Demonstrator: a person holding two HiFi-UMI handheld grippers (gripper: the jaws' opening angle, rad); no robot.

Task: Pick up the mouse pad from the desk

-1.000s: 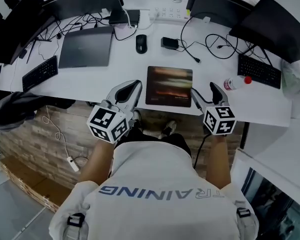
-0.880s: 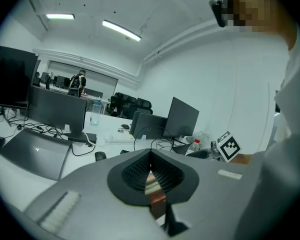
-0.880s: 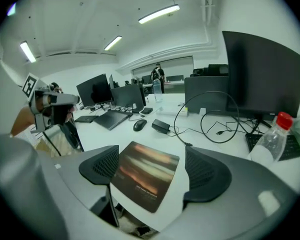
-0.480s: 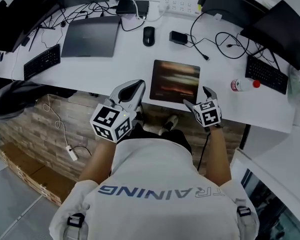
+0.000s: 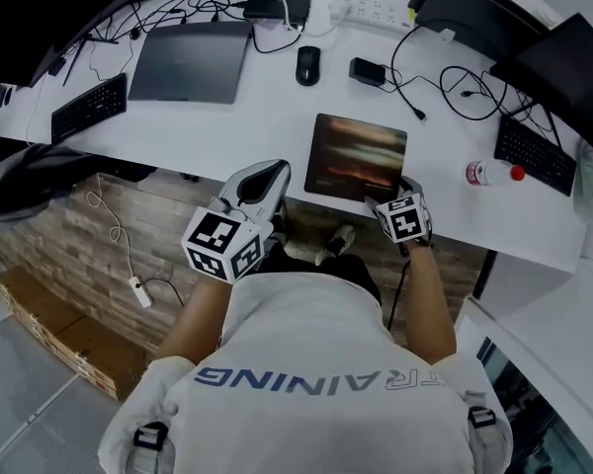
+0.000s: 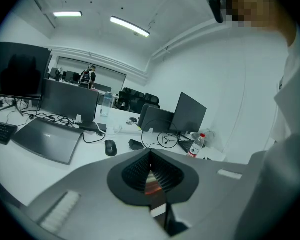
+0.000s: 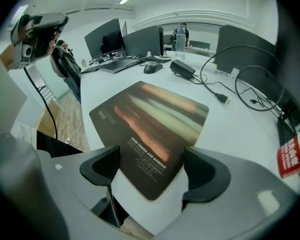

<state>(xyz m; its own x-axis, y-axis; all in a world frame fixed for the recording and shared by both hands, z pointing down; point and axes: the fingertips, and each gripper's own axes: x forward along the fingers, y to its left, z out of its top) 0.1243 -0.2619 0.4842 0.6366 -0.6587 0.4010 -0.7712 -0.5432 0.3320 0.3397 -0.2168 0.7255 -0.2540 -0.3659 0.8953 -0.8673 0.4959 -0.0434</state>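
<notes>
On the white table [image 5: 277,117], close to its front edge, the mouse pad [image 5: 357,156] lies flat, a dark rectangle with blurred orange and pale streaks and a few lines of small white print near one corner. In the right gripper view that printed corner of the mouse pad [image 7: 150,129] sits between the two jaws of the right hand-held gripper [image 7: 152,166]. The jaws stand apart on either side of the corner with white table showing between each pad and the mat. They have just been closing a little, yet neither presses on it. In the head view the right hand-held gripper [image 5: 390,194] tilts steeply down over the pad's near right corner.

The left hand-held gripper [image 5: 265,174] hangs at the table's front edge, left of the pad and apart from it. In its own view the left hand-held gripper [image 6: 151,171] has its jaws together with nothing gripped.

Beyond the pad's far edge are a black mouse [image 5: 307,65] and a small black box [image 5: 372,71] with a cable running from it. A closed grey laptop [image 5: 191,60] lies further left, with a black keyboard [image 5: 89,108] beside it. To the right of the pad a clear bottle [image 5: 489,173] with a red cap lies on its side, near a second keyboard [image 5: 536,154]. Dark monitors line the table's far side.
</notes>
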